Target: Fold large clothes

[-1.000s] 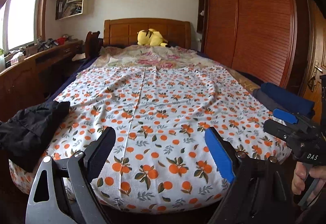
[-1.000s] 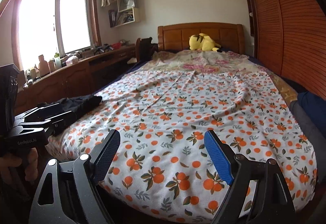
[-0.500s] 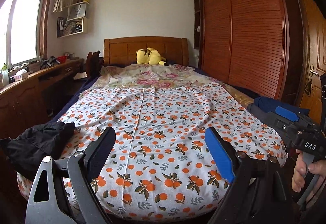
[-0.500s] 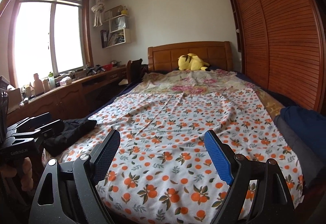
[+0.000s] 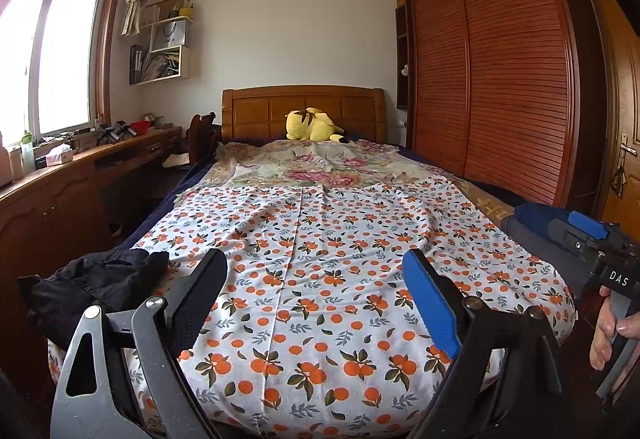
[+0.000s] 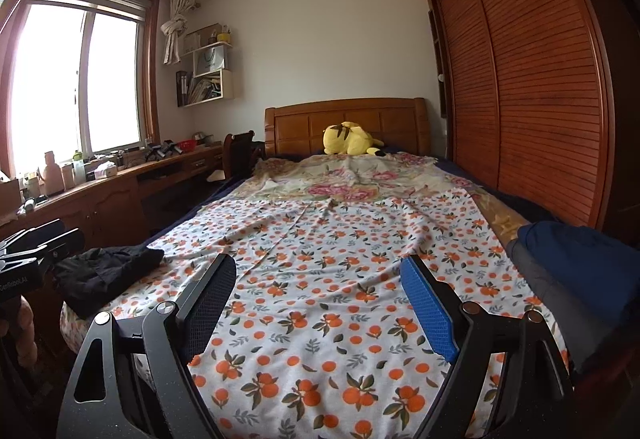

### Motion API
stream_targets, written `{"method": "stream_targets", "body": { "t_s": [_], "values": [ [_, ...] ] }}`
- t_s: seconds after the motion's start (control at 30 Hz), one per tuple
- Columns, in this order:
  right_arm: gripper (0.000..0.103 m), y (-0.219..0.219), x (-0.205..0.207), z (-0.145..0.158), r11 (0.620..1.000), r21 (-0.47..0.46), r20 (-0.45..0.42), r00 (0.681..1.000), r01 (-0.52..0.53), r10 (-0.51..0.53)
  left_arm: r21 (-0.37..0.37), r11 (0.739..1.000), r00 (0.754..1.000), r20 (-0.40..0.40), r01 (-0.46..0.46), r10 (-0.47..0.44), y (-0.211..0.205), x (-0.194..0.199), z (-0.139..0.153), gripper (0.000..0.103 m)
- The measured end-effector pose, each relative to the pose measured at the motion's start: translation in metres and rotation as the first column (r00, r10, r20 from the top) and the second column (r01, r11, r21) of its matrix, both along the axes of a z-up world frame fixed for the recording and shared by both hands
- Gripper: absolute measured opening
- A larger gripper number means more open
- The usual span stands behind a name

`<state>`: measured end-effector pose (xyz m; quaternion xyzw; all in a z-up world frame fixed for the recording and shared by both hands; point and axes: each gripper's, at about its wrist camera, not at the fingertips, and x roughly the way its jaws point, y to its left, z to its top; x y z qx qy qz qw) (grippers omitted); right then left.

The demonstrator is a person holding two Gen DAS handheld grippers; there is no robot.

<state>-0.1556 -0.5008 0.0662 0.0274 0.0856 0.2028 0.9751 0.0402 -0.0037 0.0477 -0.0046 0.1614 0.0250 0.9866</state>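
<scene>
Left wrist view: the left tool (image 5: 314,303) hangs above the bed's foot, fingers spread and empty. A crumpled black garment (image 5: 94,289) lies at the orange-print bedsheet's (image 5: 320,239) left corner, probably awaiting folding.

Right wrist view: the right tool (image 6: 318,305) is likewise spread, empty; folded navy clothes (image 6: 576,263) rest at the right edge.

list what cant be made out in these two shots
- Black garment: crumpled at the bed's left corner in both views; its type cannot be told.
- Blue and grey pile: cut off by the right edge in the right wrist view, partly behind the right tongs in the left wrist view.
- Shelf contents: too small.
- Foot of the bed: hidden behind the left tongs.
- View through the window: overexposed.
</scene>
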Motion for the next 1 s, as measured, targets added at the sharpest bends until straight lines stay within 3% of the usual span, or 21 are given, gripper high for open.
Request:
{"method": "stream_targets", "body": {
  "t_s": [1.0],
  "values": [
    [0.086,-0.002,0.016,0.003,0.999,-0.027,-0.013,1.000,-0.024,0.024,-0.018,1.000,1.000,-0.022,0.013,-0.013,-0.007,0.002,-0.013,0.090]
  ]
}}
